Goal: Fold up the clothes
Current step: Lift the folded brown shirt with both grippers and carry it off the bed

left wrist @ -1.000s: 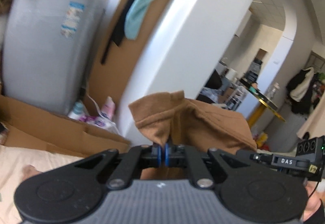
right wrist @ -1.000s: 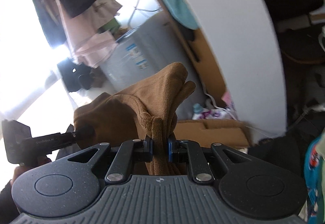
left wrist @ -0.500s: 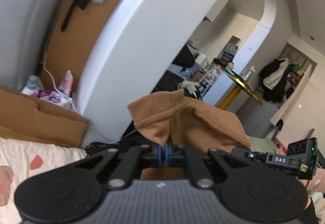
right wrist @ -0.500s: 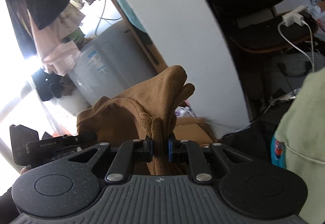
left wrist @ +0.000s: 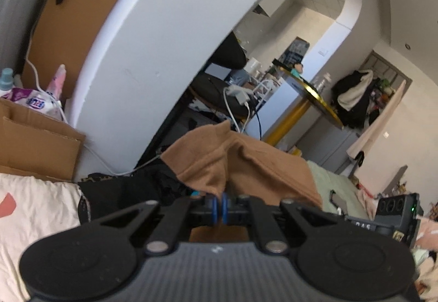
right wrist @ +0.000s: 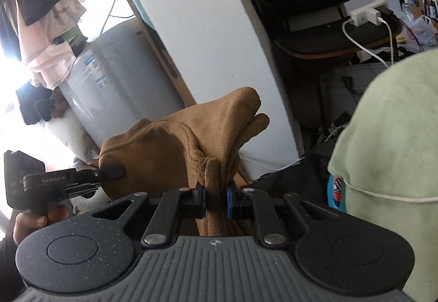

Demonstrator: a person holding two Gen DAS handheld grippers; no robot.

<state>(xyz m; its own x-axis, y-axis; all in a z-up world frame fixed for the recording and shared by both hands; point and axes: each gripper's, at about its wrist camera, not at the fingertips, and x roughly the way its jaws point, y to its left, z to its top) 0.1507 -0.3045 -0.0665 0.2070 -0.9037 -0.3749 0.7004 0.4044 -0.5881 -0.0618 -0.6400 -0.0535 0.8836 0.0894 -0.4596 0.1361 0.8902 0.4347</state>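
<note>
A brown garment (left wrist: 241,165) hangs in the air, stretched between both grippers. My left gripper (left wrist: 218,207) is shut on one edge of it. My right gripper (right wrist: 215,202) is shut on a bunched edge of the same brown garment (right wrist: 208,132). The right gripper's body shows at the right of the left wrist view (left wrist: 394,215). The left gripper shows at the left of the right wrist view (right wrist: 82,179), pinching the cloth's far corner. The lower part of the garment is hidden behind the gripper bodies.
A pale green garment (right wrist: 388,159) lies close on the right. A black garment (left wrist: 128,192) and a patterned bedsheet (left wrist: 32,209) lie below left. A white wall panel (left wrist: 153,36), a cardboard box (left wrist: 32,138), a black chair (right wrist: 314,14) and a grey appliance (right wrist: 115,83) stand ahead.
Both grippers have swung to the right and lower with the brown garment held between them. The grey appliance has slid out of the left view; the green garment has come in.
</note>
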